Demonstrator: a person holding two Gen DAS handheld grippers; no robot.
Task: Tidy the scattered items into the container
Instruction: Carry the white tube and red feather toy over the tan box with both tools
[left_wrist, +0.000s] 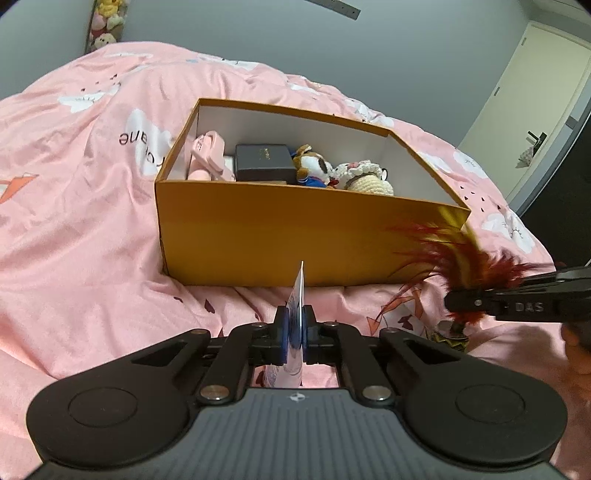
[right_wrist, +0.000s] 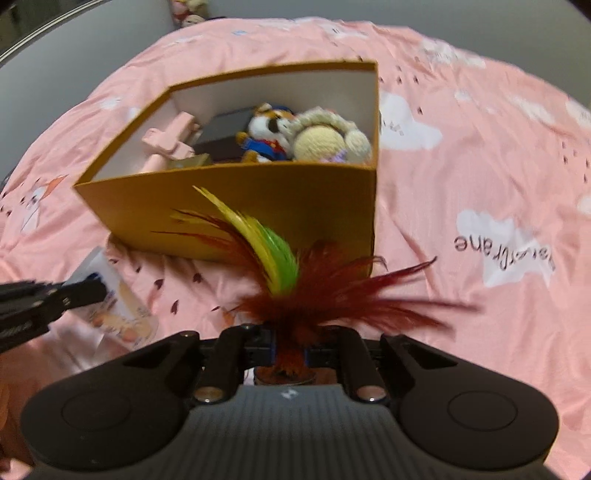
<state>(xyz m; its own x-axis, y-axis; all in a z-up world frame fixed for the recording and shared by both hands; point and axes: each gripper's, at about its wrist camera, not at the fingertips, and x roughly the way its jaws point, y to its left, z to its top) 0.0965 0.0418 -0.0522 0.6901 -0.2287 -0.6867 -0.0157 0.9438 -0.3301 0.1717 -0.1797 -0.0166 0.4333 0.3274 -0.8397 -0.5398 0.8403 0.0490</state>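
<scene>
Both loads just short of box (left_wrist: 280, 236) rim

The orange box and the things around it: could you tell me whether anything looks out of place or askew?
Nothing looks damaged or spilled. The orange box sits upright on the pink bedding. Two items remain outside it: a flat packet clamped in the left gripper and a feather shuttlecock clamped in the right gripper.
</scene>
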